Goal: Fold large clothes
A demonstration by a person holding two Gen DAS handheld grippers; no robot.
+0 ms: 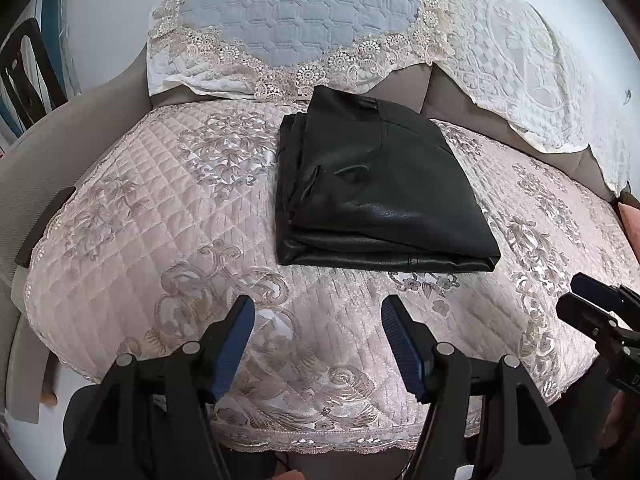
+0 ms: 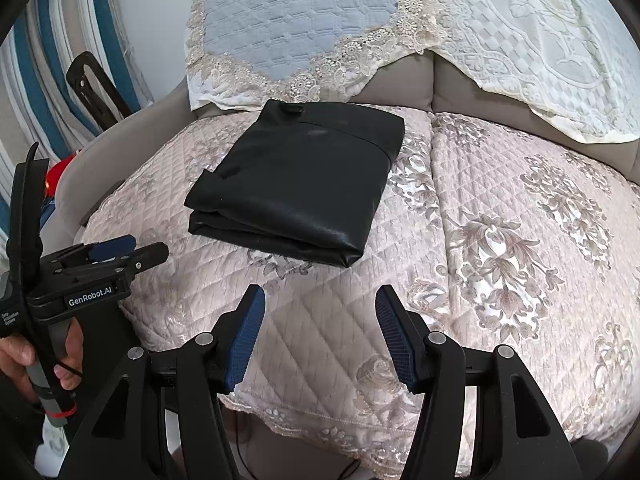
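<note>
A black, slightly shiny garment [image 1: 372, 188] lies folded into a thick rectangular stack on the pink quilted sofa seat cover [image 1: 132, 216], toward the backrest. In the right wrist view the same folded garment [image 2: 296, 176] sits ahead and a little left. My left gripper [image 1: 318, 308] hovers over the seat's front edge, short of the garment, open with nothing between its blue pads. My right gripper [image 2: 320, 300] is also open and empty, equally short of the garment. The right gripper's tip [image 1: 592, 300] shows at the left wrist view's right edge, and the left gripper [image 2: 132, 252] appears at the left of the right wrist view.
A blue quilted cover with lace trim [image 1: 296, 12] and a white lace cover [image 1: 528, 60] drape over the grey backrest. The grey armrest [image 1: 44, 152] rises at the left. A hand [image 2: 24, 360] grips the left tool's handle. Striped fabric [image 2: 40, 92] hangs beyond the armrest.
</note>
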